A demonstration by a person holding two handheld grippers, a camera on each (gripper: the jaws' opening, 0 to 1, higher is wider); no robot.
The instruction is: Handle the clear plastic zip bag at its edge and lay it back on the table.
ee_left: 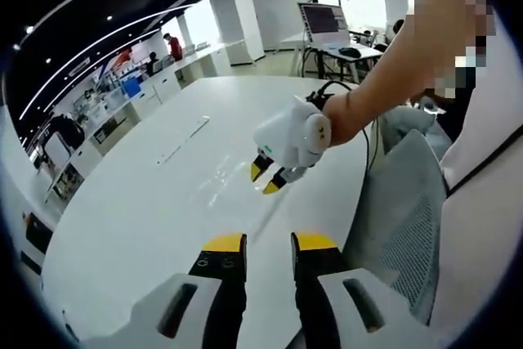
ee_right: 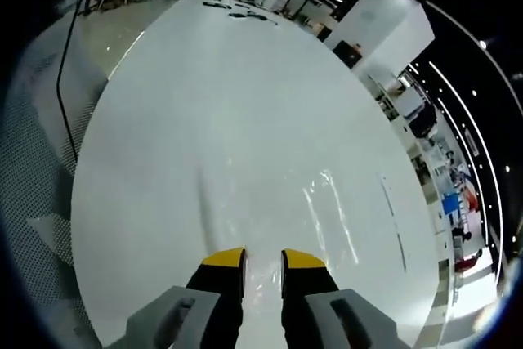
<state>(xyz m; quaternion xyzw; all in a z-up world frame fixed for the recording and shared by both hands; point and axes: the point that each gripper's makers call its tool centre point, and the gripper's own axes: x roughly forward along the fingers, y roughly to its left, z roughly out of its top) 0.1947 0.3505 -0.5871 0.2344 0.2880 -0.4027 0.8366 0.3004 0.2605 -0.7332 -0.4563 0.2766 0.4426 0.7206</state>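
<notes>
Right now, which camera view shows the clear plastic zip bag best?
The right gripper view: the clear zip bag lies flat on the white table just ahead of the right gripper, its glossy creases plain. The left gripper view shows the bag as faint glints beneath the right gripper.

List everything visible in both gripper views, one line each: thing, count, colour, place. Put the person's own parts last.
Table: one, white, glossy, spreading ahead of both grippers.
Zip bag: one, clear, lying flat on the table just ahead of the right gripper; in the left gripper view it shows as glints under the right gripper.
Chair: one, grey mesh, at the table edge beside the person.
Monitor: one, on a stand beyond the far end of the table.
Cable: one, black, running along the table edge.
Left gripper: one, yellow-tipped black jaws, apart, above the table.
Right gripper: one, yellow-tipped jaws, slightly apart, over the bag.
Arm: one, bare, holding the right gripper.
</notes>
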